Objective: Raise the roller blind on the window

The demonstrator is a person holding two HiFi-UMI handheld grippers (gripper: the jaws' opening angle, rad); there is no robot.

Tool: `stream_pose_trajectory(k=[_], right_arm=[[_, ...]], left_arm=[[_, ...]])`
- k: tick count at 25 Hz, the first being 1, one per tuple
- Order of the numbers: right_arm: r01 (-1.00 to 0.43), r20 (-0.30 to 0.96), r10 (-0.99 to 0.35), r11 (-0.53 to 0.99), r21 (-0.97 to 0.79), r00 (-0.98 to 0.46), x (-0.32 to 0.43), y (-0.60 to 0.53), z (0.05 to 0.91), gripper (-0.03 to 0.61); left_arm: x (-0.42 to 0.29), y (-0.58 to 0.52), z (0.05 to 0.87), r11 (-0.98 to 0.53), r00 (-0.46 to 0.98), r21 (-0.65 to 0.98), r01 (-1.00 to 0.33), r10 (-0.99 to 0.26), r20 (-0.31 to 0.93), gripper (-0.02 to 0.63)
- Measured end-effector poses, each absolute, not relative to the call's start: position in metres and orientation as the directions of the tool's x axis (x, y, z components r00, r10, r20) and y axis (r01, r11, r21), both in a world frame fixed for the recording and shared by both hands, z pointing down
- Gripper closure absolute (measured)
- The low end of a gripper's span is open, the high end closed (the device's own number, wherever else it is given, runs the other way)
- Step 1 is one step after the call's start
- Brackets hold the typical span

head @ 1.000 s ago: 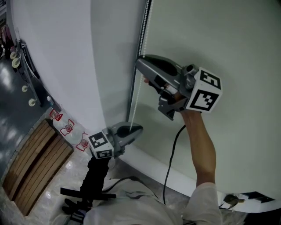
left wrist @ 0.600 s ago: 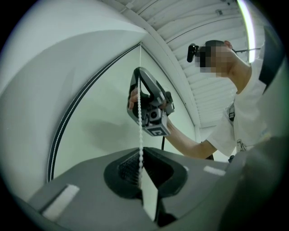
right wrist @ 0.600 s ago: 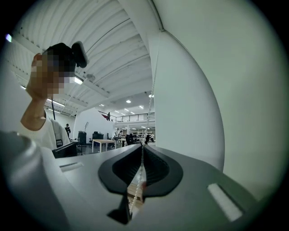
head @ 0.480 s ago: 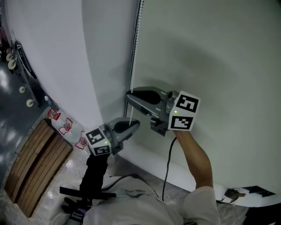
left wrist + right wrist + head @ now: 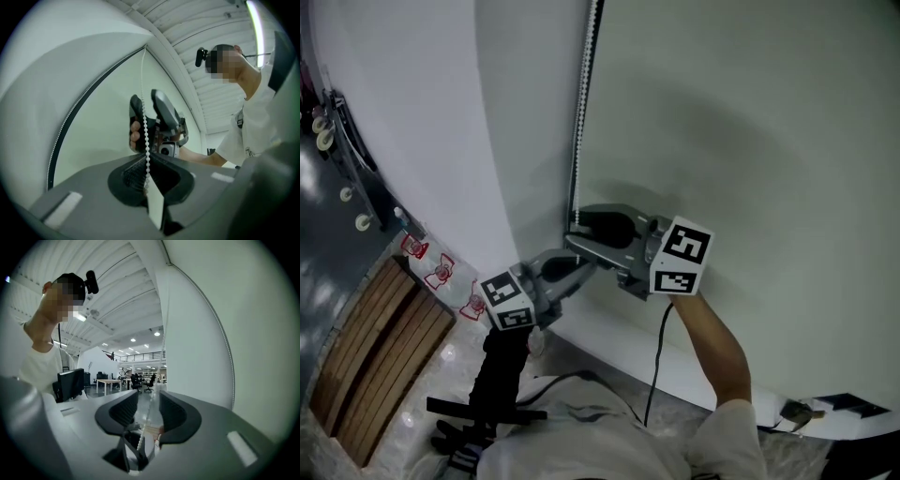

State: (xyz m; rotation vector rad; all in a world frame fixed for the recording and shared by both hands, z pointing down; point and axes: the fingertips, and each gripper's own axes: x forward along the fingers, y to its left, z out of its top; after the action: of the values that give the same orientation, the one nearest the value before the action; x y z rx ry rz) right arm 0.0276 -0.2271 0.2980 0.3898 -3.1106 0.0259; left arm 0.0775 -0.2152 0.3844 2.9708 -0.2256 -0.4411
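Observation:
The pale roller blind point(image 5: 741, 122) fills the right of the head view. Its white bead chain point(image 5: 578, 122) hangs down the blind's left edge. My left gripper point(image 5: 589, 267) is low by the sill, shut on the chain point(image 5: 145, 117), which runs straight into its closed jaws point(image 5: 148, 161). My right gripper point(image 5: 572, 230) sits just above the left one. Its jaws are opening; the chain point(image 5: 142, 434) passes between them, and the pads point(image 5: 125, 409) stand clear of it.
A white wall point(image 5: 422, 112) rises left of the chain. A wooden slatted panel point(image 5: 380, 342) lies on the floor at lower left, with red marks point(image 5: 441, 272) beside it. A black cable point(image 5: 656, 366) hangs from the right gripper. A black stand point(image 5: 483, 412) is at the bottom.
The right gripper has come down along the chain to just above the left gripper, and its jaws have parted from the chain. The left gripper has hardly moved.

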Motion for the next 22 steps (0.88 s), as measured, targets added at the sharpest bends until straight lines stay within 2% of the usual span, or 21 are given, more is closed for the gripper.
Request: stream_pose_trajectory(k=[1,2,9,22], right_arm=[[-0.242,-0.012,-0.242,0.97,-0.015,-0.97,0.028,-0.228,0.288,0.405],[-0.237,-0.042,-0.237,0.971,-0.022,-0.97,0.028,-0.23,0.274,0.39],[-0.275,-0.129,-0.259,0.953,0.125,-0.957,0.027,-0.261,0.173,0.393],[-0.271,-0.272,-0.217,0.946,0.18,-0.937,0.025,-0.287,0.057,0.439]], left_arm=[[0.078,-0.214,0.384,-0.981,0.946,0.148,-0.126,-0.163,-0.278,0.614],[0.078,-0.214,0.384,-0.981,0.947,0.146,-0.124,-0.161,-0.278,0.614],[0.081,-0.21,0.386,-0.983,0.951,0.145,-0.115,-0.151,-0.27,0.615],[0.081,-0.206,0.39,-0.986,0.956,0.13,-0.106,-0.137,-0.259,0.615]])
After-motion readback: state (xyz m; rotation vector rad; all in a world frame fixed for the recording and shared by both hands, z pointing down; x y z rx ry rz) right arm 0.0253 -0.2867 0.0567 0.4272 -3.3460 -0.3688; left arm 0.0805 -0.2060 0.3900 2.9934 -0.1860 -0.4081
